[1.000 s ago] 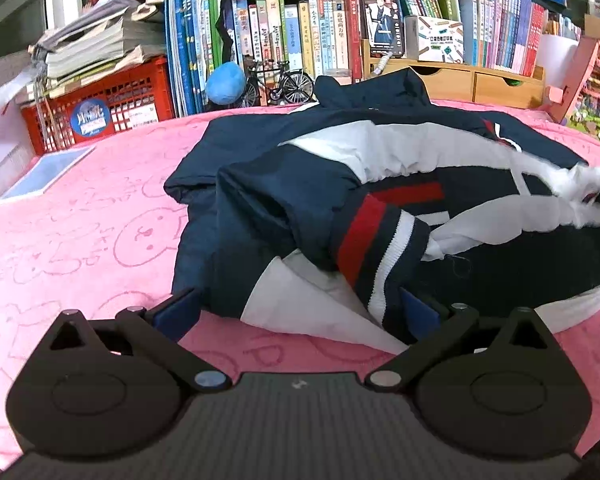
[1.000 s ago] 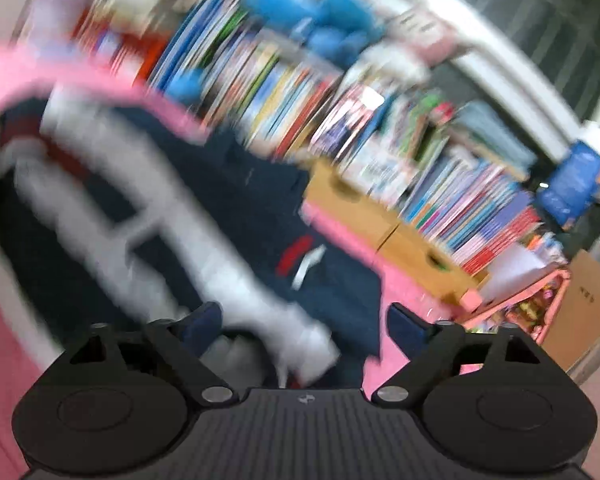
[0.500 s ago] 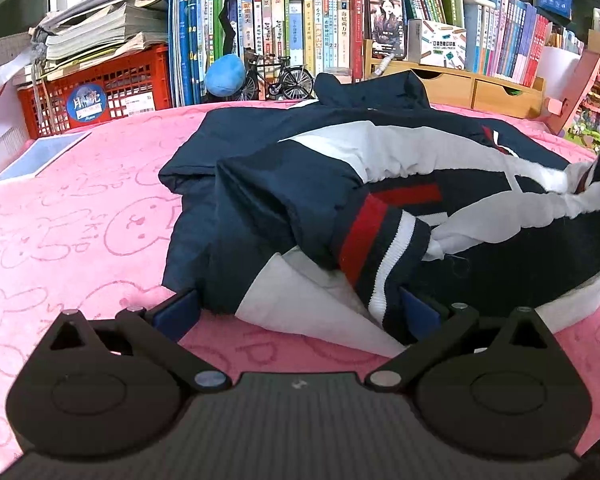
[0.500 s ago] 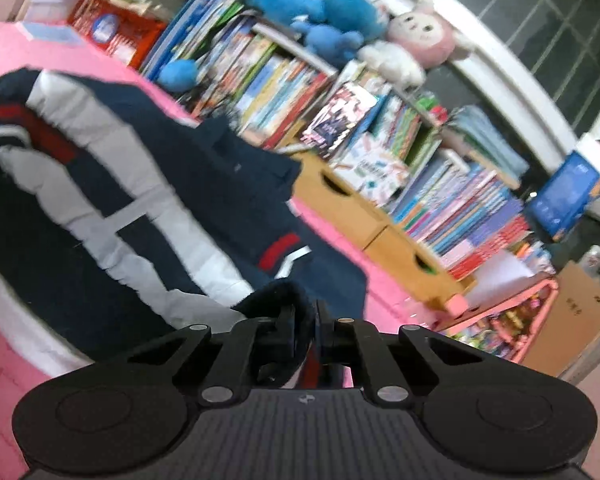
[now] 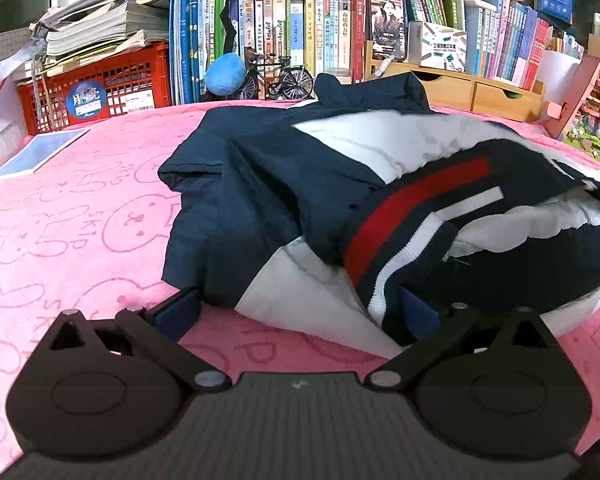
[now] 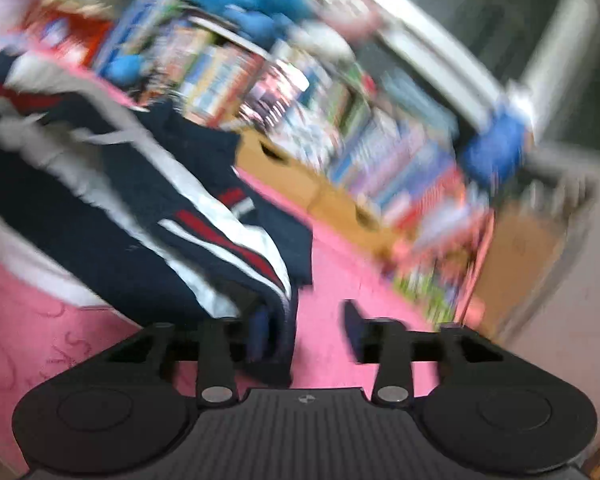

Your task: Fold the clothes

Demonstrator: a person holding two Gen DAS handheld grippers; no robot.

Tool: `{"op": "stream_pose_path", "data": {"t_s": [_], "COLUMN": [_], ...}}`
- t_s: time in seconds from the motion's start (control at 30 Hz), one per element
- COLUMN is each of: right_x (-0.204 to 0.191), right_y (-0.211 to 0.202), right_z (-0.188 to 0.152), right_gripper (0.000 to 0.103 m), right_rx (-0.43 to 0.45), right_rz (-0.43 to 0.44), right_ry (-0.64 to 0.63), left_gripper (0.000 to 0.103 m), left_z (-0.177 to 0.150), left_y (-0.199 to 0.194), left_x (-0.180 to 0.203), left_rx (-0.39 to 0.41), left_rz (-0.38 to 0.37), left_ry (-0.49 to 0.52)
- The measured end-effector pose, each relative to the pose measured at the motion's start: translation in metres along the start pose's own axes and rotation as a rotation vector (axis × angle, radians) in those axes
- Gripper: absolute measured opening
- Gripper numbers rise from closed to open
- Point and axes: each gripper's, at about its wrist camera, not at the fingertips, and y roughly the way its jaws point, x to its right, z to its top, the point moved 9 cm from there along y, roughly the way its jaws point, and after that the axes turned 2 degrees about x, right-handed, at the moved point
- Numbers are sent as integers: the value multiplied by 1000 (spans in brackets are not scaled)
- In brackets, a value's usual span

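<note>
A navy jacket (image 5: 300, 184) with white panels and red stripes lies bunched on the pink blanket (image 5: 80, 220). My left gripper (image 5: 300, 312) is open, its blue pads either side of the jacket's near white hem and striped cuff. In the blurred right wrist view the same jacket (image 6: 112, 220) lies to the left, its striped cuff end (image 6: 276, 292) hanging against the left pad. My right gripper (image 6: 306, 332) is open, its jaws parted over pink blanket.
Behind the blanket stand rows of books (image 5: 300, 32), a red crate (image 5: 100, 84) with stacked papers, a blue ball (image 5: 225, 79), a small bicycle model (image 5: 280, 78) and wooden drawers (image 5: 472, 88). A blue-and-white book (image 5: 40, 152) lies at the left.
My right gripper was shut on the jacket's cuff half a second ago and has opened, letting it go, while swinging. My left gripper stays open and has edged closer to the hem.
</note>
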Motion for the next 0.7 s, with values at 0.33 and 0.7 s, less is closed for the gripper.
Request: {"op": "stream_pose_path", "data": {"t_s": [0.33,0.7], "right_x": [-52,-10], "right_y": [13,-2], "right_z": [43,82], "right_gripper": [7,6], "right_rx": [111,208], "right_rz": [129,97], "right_ry": [-177,0], "left_gripper": [103,103], "left_z": [9,60], "left_y": [-21,-37], "left_x": [17,147], "left_rx": [42,255], "left_rz": [26,-209], "left_ry": [153,421]}}
